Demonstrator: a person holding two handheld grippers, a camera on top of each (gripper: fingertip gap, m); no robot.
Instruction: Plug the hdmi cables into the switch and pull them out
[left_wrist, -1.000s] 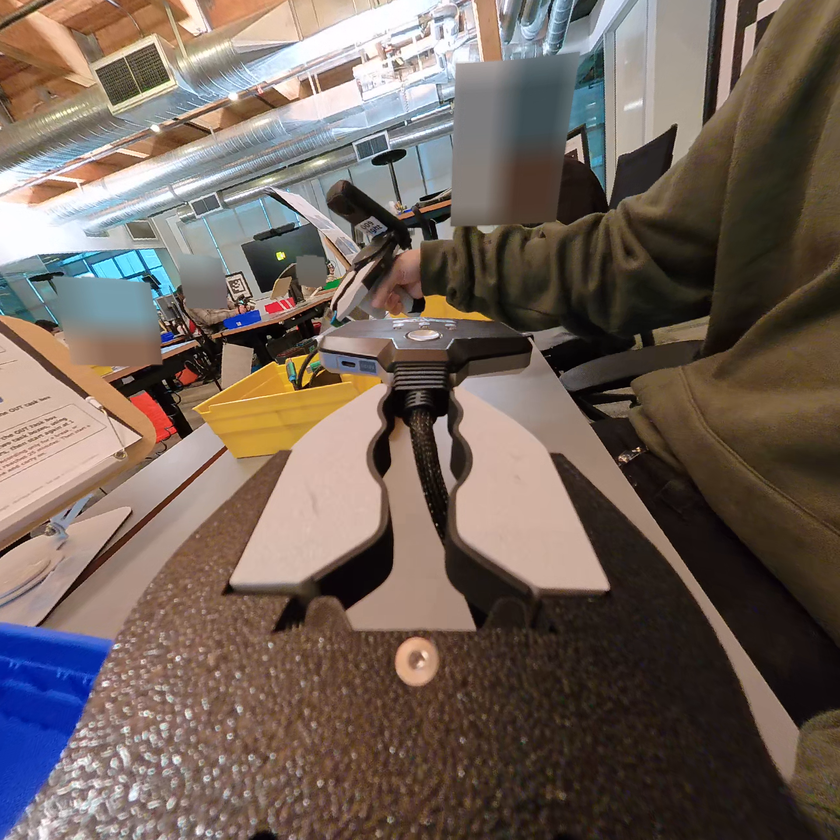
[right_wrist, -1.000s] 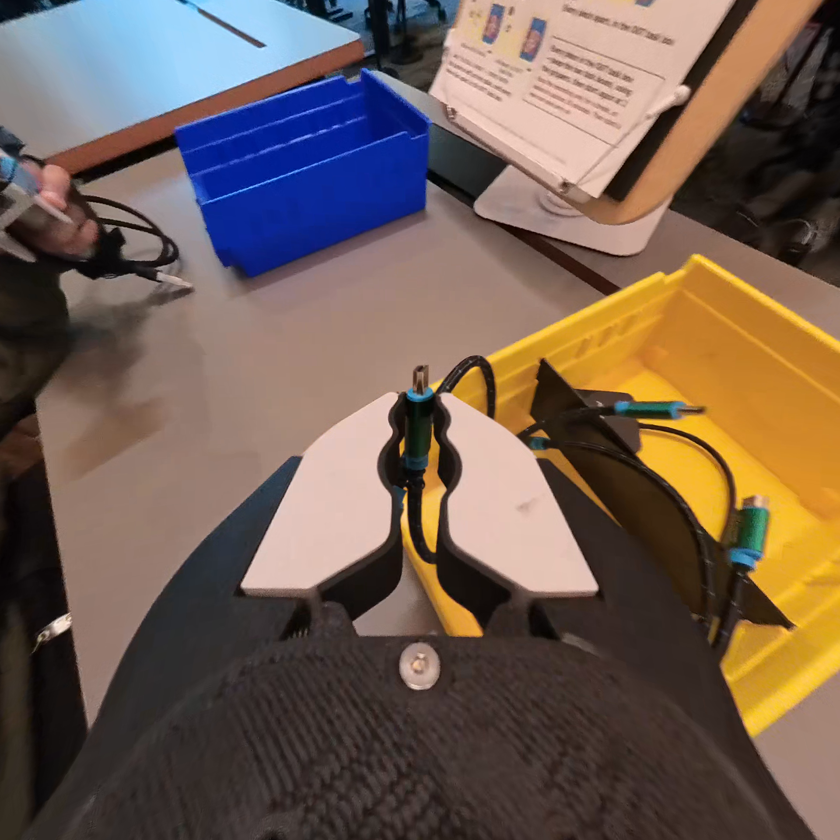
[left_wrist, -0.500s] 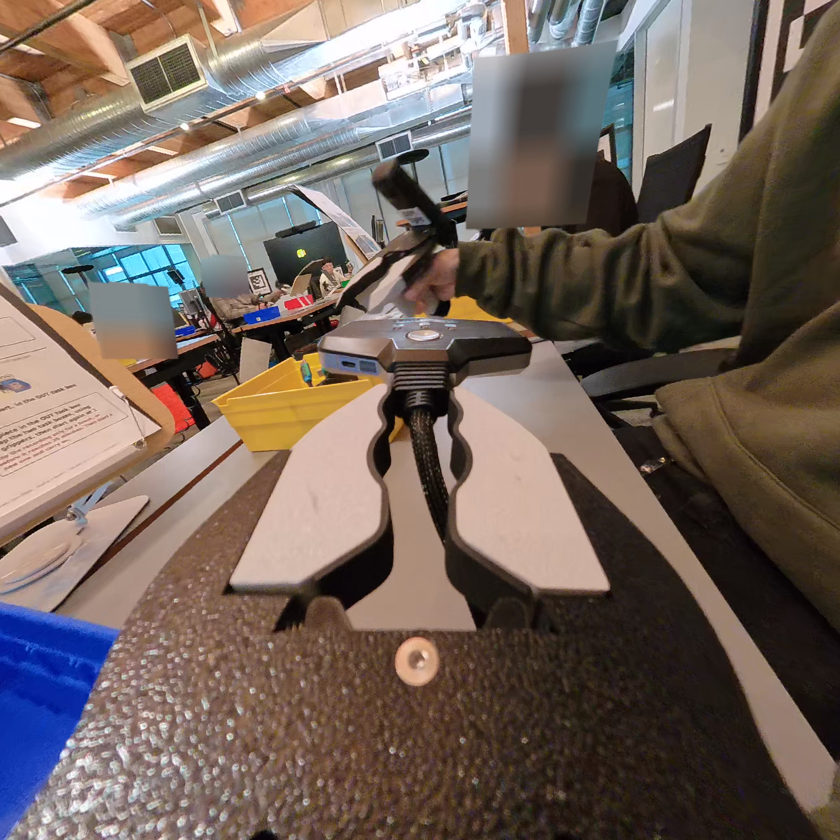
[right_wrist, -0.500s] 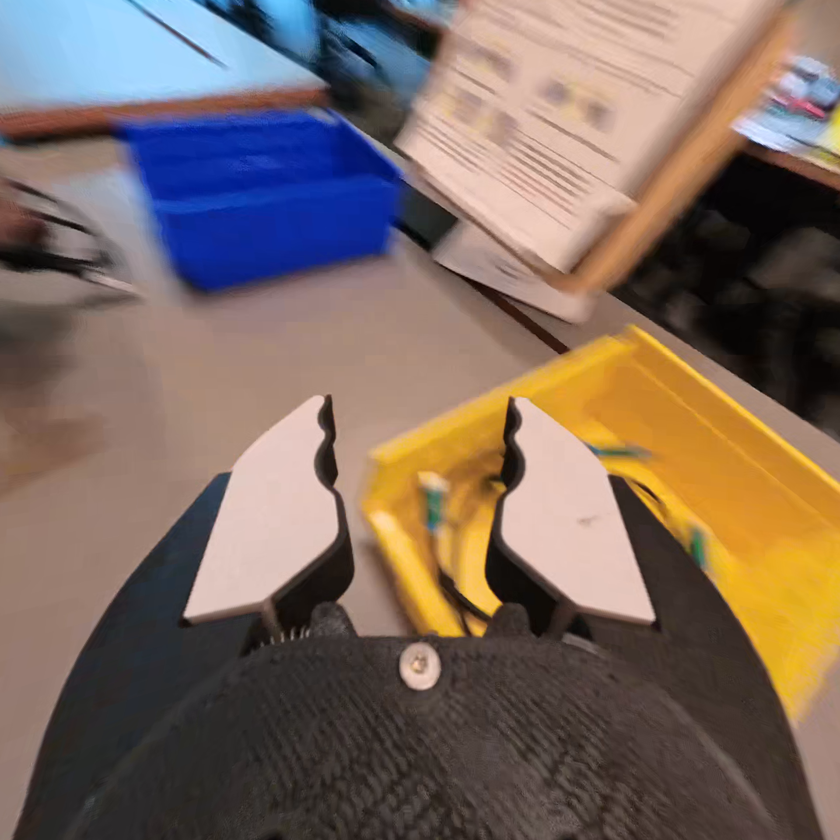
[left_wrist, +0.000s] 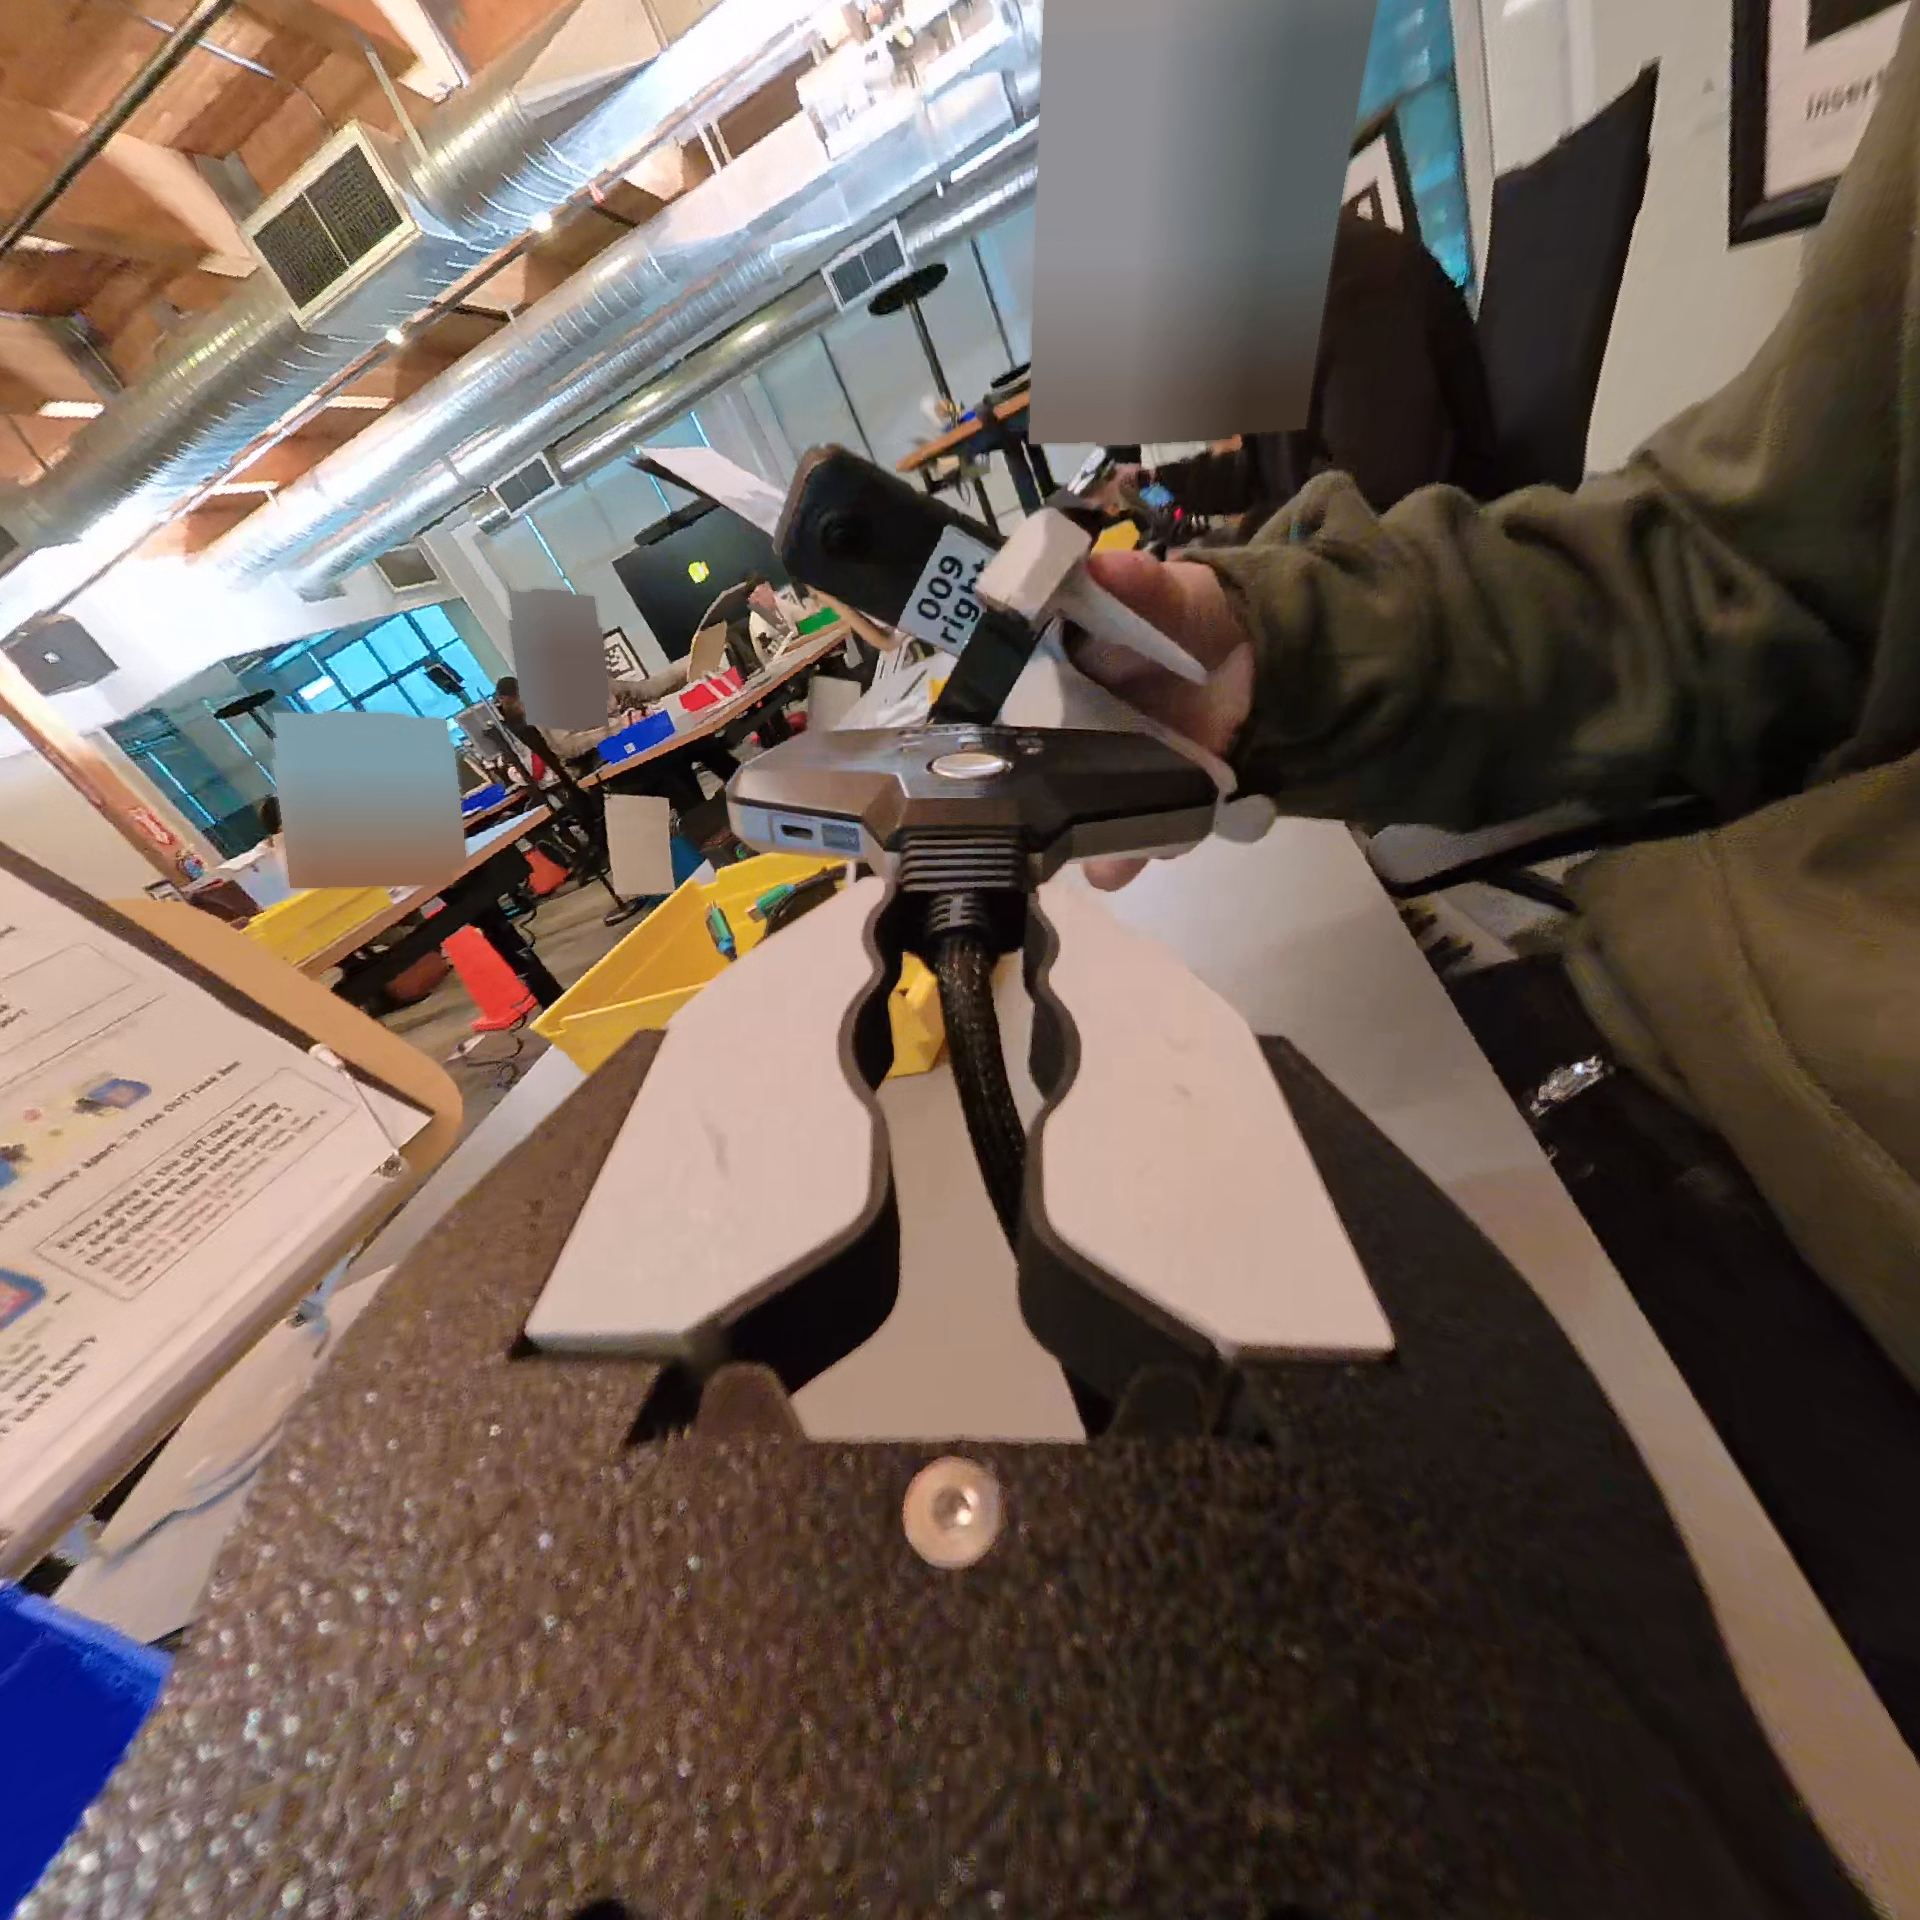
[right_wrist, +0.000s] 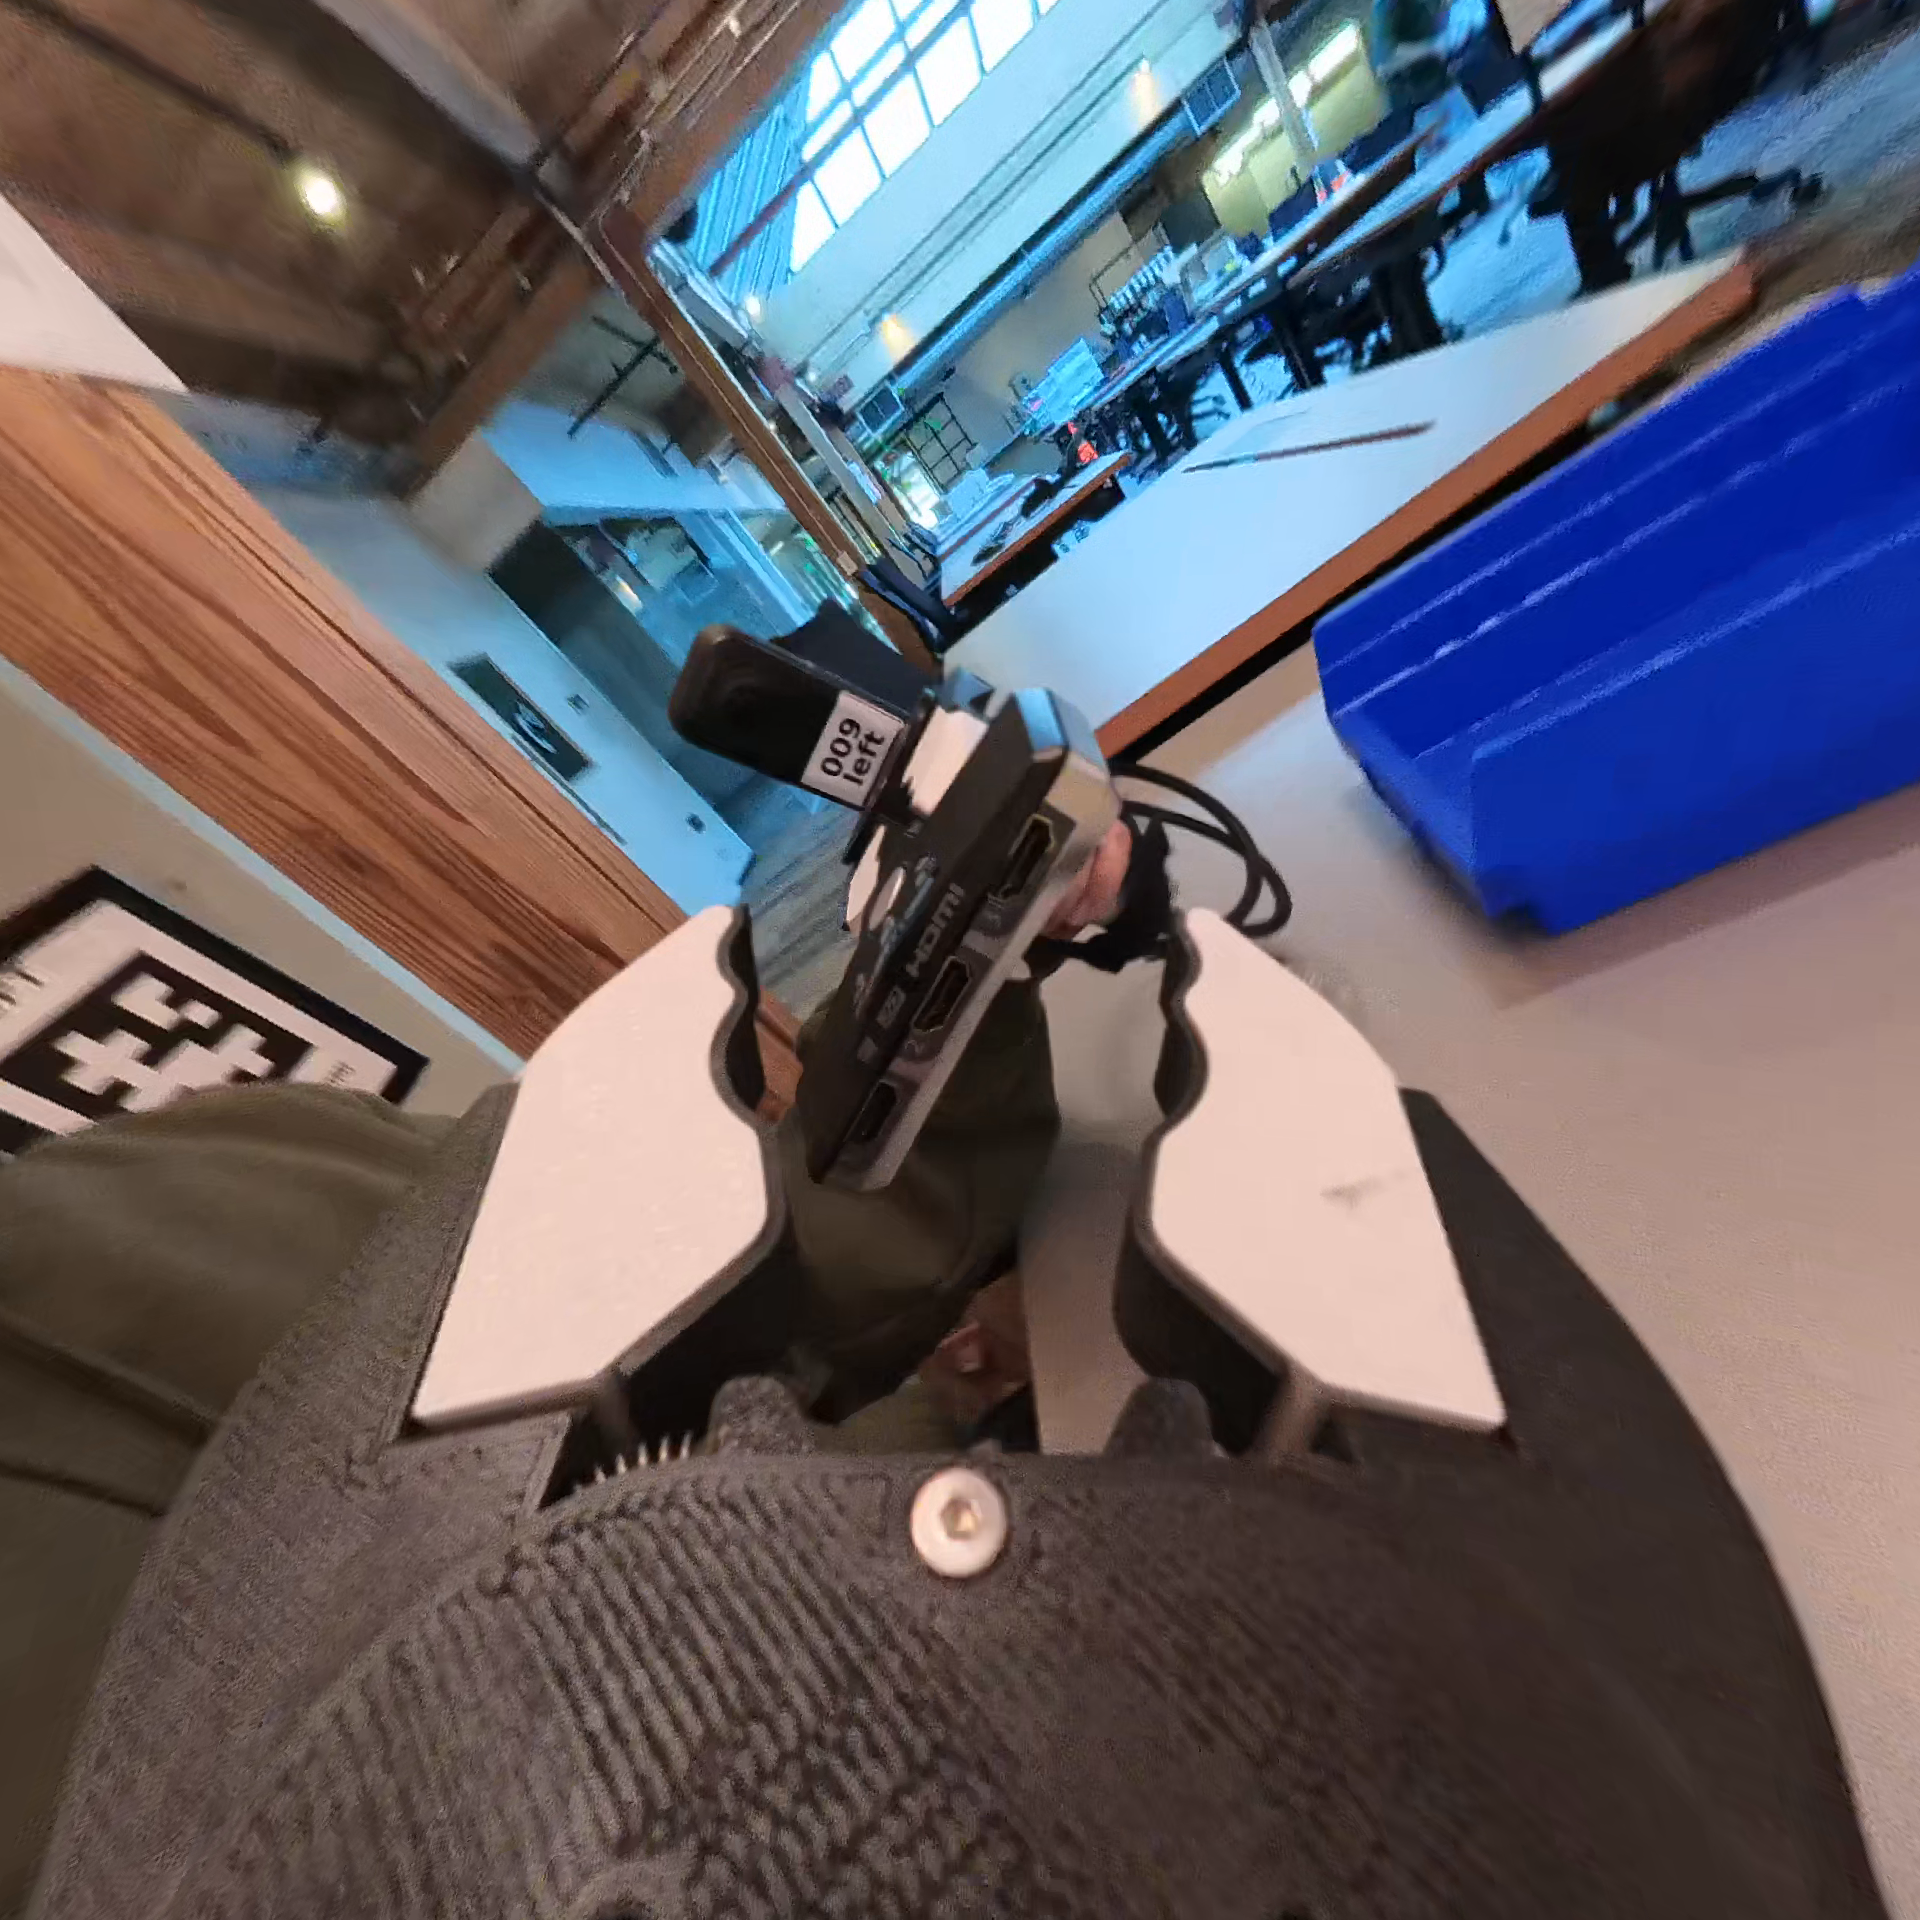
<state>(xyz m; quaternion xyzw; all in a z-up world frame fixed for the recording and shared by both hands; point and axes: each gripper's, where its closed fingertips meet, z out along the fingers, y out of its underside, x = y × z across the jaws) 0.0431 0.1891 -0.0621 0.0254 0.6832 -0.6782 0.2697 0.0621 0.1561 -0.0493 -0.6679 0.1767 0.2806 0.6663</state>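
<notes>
My left gripper (left_wrist: 958, 914) is shut on the ribbed collar and braided cable of the dark grey HDMI switch (left_wrist: 966, 790), holding it up off the table. In the right wrist view the switch (right_wrist: 935, 977) is tilted, and its edge with three empty ports faces me. My right gripper (right_wrist: 956, 935) is open and empty, its fingers (right_wrist: 644, 1091) on either side of the switch, a short way in front of it. HDMI cables with green plugs (left_wrist: 774, 902) lie in the yellow bin (left_wrist: 644, 977). A hand holds the right gripper's body (left_wrist: 1039, 582) just behind the switch.
A blue bin (right_wrist: 1662, 727) stands on the grey table (right_wrist: 1610, 1143); its corner shows in the left wrist view (left_wrist: 62, 1714). A clipboard stand with a printed sheet (left_wrist: 156, 1143) is to the left. A black cable loop (right_wrist: 1242, 862) hangs behind the switch. An olive sleeve (left_wrist: 1558, 644) fills the right.
My right gripper let go of the green HDMI plug over the yellow bin, opened, and swung round to face the switch. My left gripper kept hold of the switch.
</notes>
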